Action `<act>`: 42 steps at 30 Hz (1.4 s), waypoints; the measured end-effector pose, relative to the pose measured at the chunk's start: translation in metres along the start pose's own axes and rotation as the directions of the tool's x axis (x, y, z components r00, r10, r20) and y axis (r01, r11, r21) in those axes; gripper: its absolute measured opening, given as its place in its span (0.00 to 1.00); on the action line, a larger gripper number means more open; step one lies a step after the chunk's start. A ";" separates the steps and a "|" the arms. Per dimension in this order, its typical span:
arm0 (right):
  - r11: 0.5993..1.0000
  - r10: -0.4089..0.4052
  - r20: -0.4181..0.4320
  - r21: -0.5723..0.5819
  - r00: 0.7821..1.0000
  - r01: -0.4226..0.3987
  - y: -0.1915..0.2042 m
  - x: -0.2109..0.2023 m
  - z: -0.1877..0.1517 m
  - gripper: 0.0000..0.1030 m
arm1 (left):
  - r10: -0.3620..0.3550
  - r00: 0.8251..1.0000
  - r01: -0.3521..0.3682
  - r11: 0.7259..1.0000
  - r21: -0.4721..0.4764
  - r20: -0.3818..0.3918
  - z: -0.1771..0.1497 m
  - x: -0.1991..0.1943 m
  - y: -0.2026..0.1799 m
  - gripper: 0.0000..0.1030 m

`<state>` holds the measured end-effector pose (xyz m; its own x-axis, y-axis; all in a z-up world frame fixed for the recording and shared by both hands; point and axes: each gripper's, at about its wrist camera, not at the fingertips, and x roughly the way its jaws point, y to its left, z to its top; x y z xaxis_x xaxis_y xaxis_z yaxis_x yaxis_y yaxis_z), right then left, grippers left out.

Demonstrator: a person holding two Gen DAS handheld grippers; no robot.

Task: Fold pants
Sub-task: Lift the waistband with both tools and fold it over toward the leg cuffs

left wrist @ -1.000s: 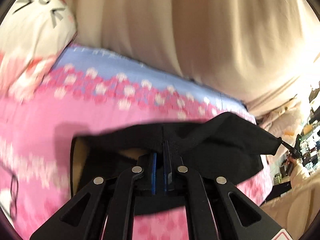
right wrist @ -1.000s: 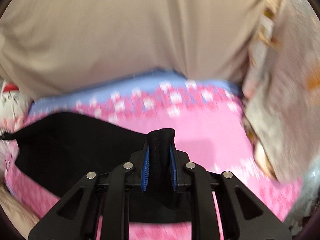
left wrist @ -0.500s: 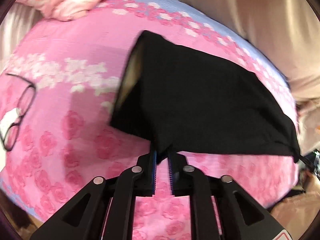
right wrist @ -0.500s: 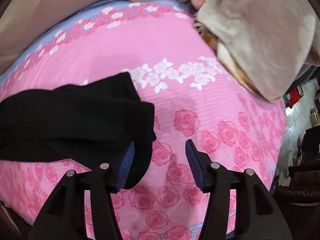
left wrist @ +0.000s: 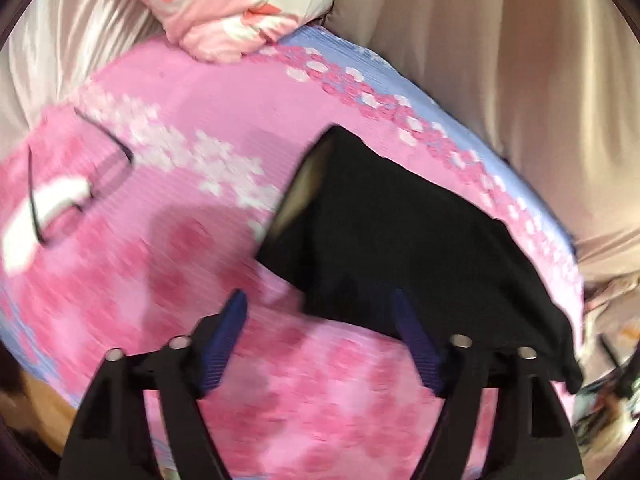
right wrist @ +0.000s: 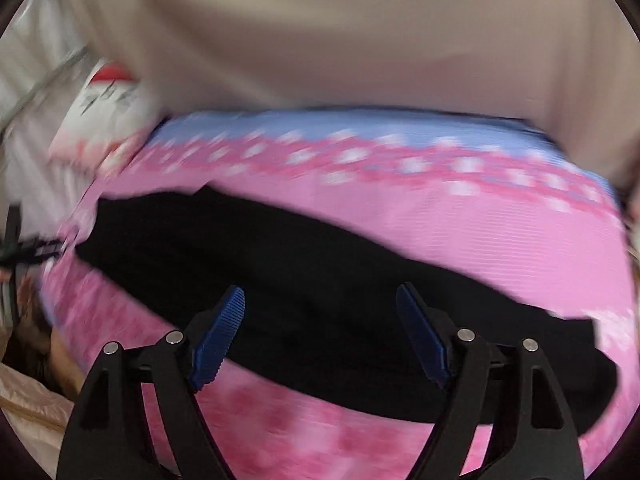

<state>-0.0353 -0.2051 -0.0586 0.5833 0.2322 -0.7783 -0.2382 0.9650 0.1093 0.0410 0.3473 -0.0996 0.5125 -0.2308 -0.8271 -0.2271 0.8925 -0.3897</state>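
The black pants (left wrist: 400, 240) lie folded on the pink flowered bedsheet (left wrist: 192, 208), with a tan lining showing at their left end. My left gripper (left wrist: 320, 308) is open and empty just above the pants' near edge. In the right wrist view the pants (right wrist: 304, 280) stretch as a long black band across the sheet (right wrist: 460, 224). My right gripper (right wrist: 320, 304) is open and empty over their near side. Both views are blurred by motion.
Black-framed glasses (left wrist: 80, 184) lie on the sheet at the left. A pink and white cat pillow (left wrist: 240, 4) sits at the bed's head; it also shows in the right wrist view (right wrist: 104, 108). A beige curtain (right wrist: 320, 32) hangs behind the bed.
Both grippers held the pants up a second ago. They laid them on the sheet; the right opened first, then the left, and both have pulled back.
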 end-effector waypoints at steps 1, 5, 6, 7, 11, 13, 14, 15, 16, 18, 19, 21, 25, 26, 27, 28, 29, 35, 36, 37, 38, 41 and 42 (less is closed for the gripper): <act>0.998 0.029 -0.043 -0.061 0.999 -0.031 0.031 0.021 0.002 0.74 | -0.013 1.000 0.013 0.999 -0.040 0.001 -0.006 0.005 -0.001 0.72; 0.973 0.066 -0.110 -0.212 0.992 -0.088 0.105 0.055 -0.003 0.74 | -0.035 0.999 0.033 0.980 -0.196 -0.005 -0.026 0.025 0.000 0.72; 0.968 0.065 -0.118 -0.235 0.991 -0.091 0.120 0.060 -0.003 0.74 | -0.033 0.999 0.030 0.973 -0.228 -0.008 -0.029 0.031 0.001 0.72; 0.965 0.068 -0.120 -0.242 0.990 -0.095 0.129 0.061 -0.002 0.74 | -0.045 0.999 0.043 0.967 -0.251 -0.005 -0.030 0.035 0.002 0.72; 0.963 0.070 -0.135 -0.249 0.988 -0.102 0.153 0.067 0.001 0.74 | -0.074 0.996 0.084 0.947 -0.310 0.045 -0.018 0.040 0.004 0.38; 0.970 0.036 -0.134 -0.234 0.990 -0.067 0.153 0.069 0.001 0.75 | -0.081 0.997 0.082 0.959 -0.272 0.014 -0.005 0.047 -0.001 0.20; 0.972 0.029 -0.135 -0.227 0.990 -0.059 0.152 0.066 -0.001 0.74 | -0.094 0.995 0.086 0.970 -0.226 -0.024 0.001 0.053 -0.005 0.05; 0.975 0.014 -0.135 -0.217 0.991 -0.043 0.151 0.067 0.000 0.74 | -0.073 0.994 0.060 0.986 -0.156 -0.077 0.009 0.060 -0.010 0.06; 0.977 -0.002 -0.131 -0.210 0.991 -0.026 0.150 0.066 0.001 0.74 | -0.063 0.993 0.051 0.992 -0.117 -0.098 0.014 0.062 -0.012 0.05; 0.983 -0.029 -0.118 -0.182 0.993 0.007 0.142 0.059 0.005 0.74 | -0.092 0.992 0.085 0.993 -0.077 -0.090 0.030 0.053 -0.012 0.05; 0.986 -0.044 -0.099 -0.164 0.994 0.027 0.138 0.054 0.008 0.75 | -0.111 0.992 0.108 0.993 -0.049 -0.065 0.041 0.043 -0.013 0.05; 0.992 -0.052 -0.076 -0.121 0.996 0.043 0.128 0.044 0.010 0.74 | -0.107 0.994 0.108 0.994 0.034 -0.023 0.065 0.022 -0.015 0.05; 0.994 -0.109 -0.073 -0.011 0.991 0.109 0.094 0.036 0.000 0.86 | 0.008 0.998 -0.001 0.993 0.114 -0.056 0.087 0.032 0.009 0.07; 0.990 -0.134 -0.098 0.031 0.986 0.138 0.076 0.037 -0.012 0.86 | 0.031 0.992 -0.021 0.996 0.085 -0.119 0.083 0.050 0.024 0.08; 0.985 -0.155 -0.115 0.058 0.981 0.162 0.065 0.036 -0.019 0.86 | 0.055 0.985 -0.045 0.997 0.068 -0.160 0.076 0.064 0.036 0.09; 0.975 -0.184 -0.132 0.100 0.974 0.197 0.050 0.032 -0.028 0.86 | 0.071 0.978 -0.061 0.996 0.059 -0.194 0.066 0.075 0.042 0.09; 0.957 -0.208 -0.140 0.177 0.968 0.231 0.027 0.021 -0.041 0.86 | 0.077 0.978 -0.069 0.996 0.050 -0.192 0.059 0.077 0.044 0.09; 0.743 -0.388 -0.198 0.511 0.900 0.433 -0.110 -0.063 -0.118 0.86 | 0.193 0.981 -0.193 0.978 -0.075 -0.015 0.031 0.042 0.038 0.22; 0.706 -0.415 -0.208 0.541 0.886 0.458 -0.130 -0.075 -0.128 0.86 | 0.227 0.974 -0.225 0.969 -0.105 0.005 0.026 0.034 0.038 0.23; 0.679 -0.432 -0.216 0.561 0.875 0.474 -0.145 -0.085 -0.135 0.86 | 0.245 0.969 -0.242 0.963 -0.122 0.014 0.023 0.029 0.037 0.23; 0.641 -0.456 -0.231 0.585 0.859 0.497 -0.169 -0.099 -0.144 0.86 | 0.267 0.963 -0.261 0.956 -0.137 0.026 0.019 0.022 0.035 0.24; 0.588 -0.482 -0.225 0.633 0.847 0.503 -0.220 -0.123 -0.161 0.86 | 0.311 0.947 -0.302 0.947 -0.109 0.076 0.015 0.005 0.013 0.41; 0.578 -0.476 -0.224 0.649 0.850 0.495 -0.236 -0.127 -0.166 0.87 | 0.319 0.942 -0.313 0.947 -0.073 0.105 0.012 -0.002 -0.005 0.45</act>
<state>-0.1823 -0.4821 -0.0878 0.4355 -0.2896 -0.8523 0.6546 0.7518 0.0790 0.0514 0.3480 -0.0908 0.4971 0.1081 -0.8609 -0.4357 0.8892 -0.1399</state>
